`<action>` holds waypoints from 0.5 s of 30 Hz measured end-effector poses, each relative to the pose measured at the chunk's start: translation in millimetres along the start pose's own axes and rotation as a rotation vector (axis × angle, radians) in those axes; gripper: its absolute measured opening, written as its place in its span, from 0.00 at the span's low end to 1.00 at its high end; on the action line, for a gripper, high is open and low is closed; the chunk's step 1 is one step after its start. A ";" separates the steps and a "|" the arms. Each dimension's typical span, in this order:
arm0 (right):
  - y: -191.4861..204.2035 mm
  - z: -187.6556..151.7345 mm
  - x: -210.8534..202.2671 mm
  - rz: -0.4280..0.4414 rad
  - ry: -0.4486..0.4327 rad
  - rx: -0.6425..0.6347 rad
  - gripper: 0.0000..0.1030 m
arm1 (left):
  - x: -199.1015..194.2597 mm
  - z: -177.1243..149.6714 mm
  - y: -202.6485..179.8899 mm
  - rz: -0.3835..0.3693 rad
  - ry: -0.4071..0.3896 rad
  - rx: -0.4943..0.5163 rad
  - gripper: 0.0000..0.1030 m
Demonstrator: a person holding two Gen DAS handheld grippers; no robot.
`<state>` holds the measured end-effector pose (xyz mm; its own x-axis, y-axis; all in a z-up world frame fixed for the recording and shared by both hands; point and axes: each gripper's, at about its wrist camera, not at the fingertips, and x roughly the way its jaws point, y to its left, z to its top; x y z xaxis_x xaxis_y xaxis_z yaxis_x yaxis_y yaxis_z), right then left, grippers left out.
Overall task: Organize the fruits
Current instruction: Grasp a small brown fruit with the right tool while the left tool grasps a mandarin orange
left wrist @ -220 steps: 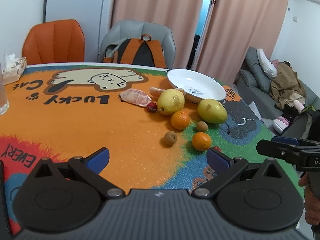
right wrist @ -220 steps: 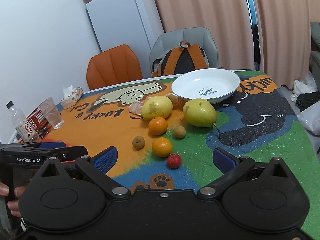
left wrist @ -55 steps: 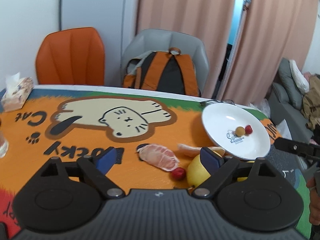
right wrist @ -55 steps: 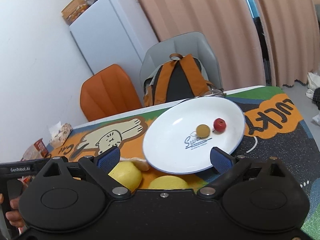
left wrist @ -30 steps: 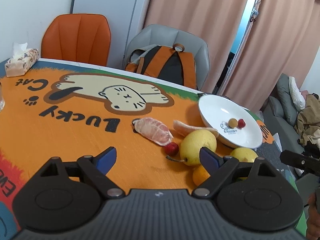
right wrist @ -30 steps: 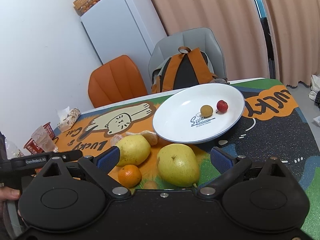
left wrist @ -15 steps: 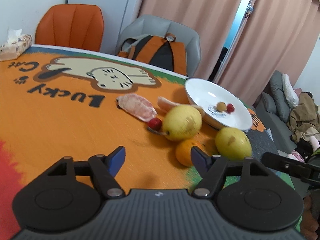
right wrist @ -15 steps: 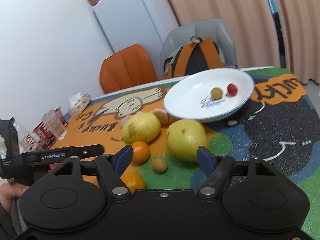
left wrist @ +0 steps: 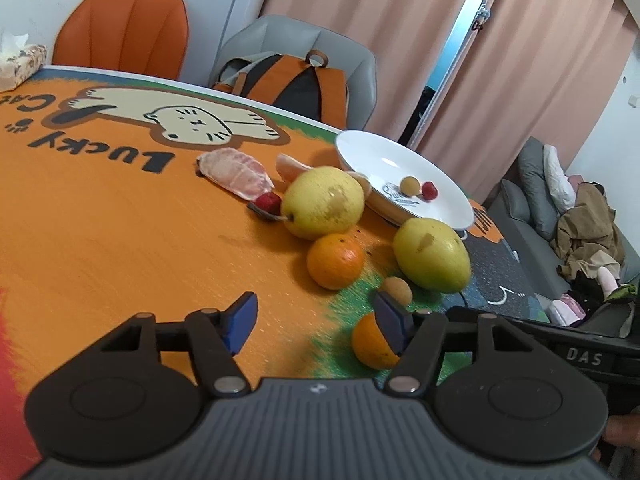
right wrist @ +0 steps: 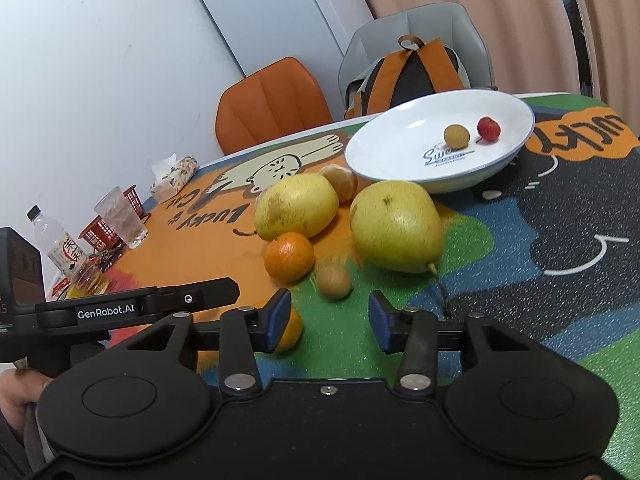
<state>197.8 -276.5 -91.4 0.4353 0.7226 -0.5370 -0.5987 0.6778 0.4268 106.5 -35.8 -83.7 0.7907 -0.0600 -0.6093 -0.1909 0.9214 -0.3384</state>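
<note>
Two small fruits, a longan (right wrist: pixel 456 135) and a red berry (right wrist: pixel 488 128), now lie in the white plate (right wrist: pixel 384 152), empty earlier. My left gripper (left wrist: pixel 316 320) and right gripper (right wrist: pixel 328 318) are narrowing, both empty, the right toward the brown longan (right wrist: pixel 334 280); nine pieces remain.

White wall (right wrist: pixel 100 60) w/ tall white fridge (right wrist: pixel 276 24). Orange chair (left wrist: pixel 120 36) & grey chair (left wrist: pixel 304 48) behind tabletop (left wrist: pixel 100 232); backpack (right wrist: pixel 412 68) on grey one. Pink curtains (left wrist: pixel 380 32); grey sofa (left wrist: pixel 532 200) w/ clothes, far right.
</note>
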 end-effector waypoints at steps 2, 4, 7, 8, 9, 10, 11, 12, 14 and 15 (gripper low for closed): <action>-1.9 -1.6 -0.1 -0.003 0.003 0.002 0.41 | 2.7 -2.5 -3.1 -0.010 0.006 0.002 0.61; -4.7 -2.8 -1.1 -0.003 0.002 0.009 0.41 | 5.9 -4.9 -6.8 -0.021 0.014 0.007 0.60; -9.3 -3.5 -2.8 -0.010 -0.001 0.019 0.41 | 10.5 -9.5 -11.9 -0.044 0.023 0.007 0.60; -10.9 -3.5 -3.2 -0.012 0.000 0.023 0.41 | 11.8 -10.1 -13.4 -0.053 0.028 0.005 0.60; -12.6 -3.4 -3.3 -0.014 0.000 0.027 0.41 | 13.4 -10.5 -15.3 -0.061 0.033 0.004 0.60; -13.7 -3.4 -3.4 -0.014 0.000 0.031 0.41 | 14.7 -10.7 -17.1 -0.065 0.035 0.007 0.60; -14.6 -3.1 -3.2 -0.013 0.000 0.033 0.41 | 15.9 -11.3 -18.9 -0.068 0.036 0.011 0.60; -15.0 -2.4 -2.6 -0.012 0.001 0.034 0.41 | 16.8 -11.8 -20.6 -0.073 0.039 0.014 0.60; -14.9 -1.0 -1.2 -0.010 0.002 0.031 0.41 | 19.8 -13.2 -22.8 -0.084 0.046 0.015 0.59; -14.6 -0.4 -0.1 -0.008 0.002 0.030 0.41 | 21.4 -14.2 -24.0 -0.096 0.051 0.014 0.57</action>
<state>206.3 -286.5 -97.8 0.4387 0.7166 -0.5422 -0.5744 0.6876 0.4441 119.8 -64.7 -98.7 0.7745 -0.1673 -0.6101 -0.1069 0.9159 -0.3868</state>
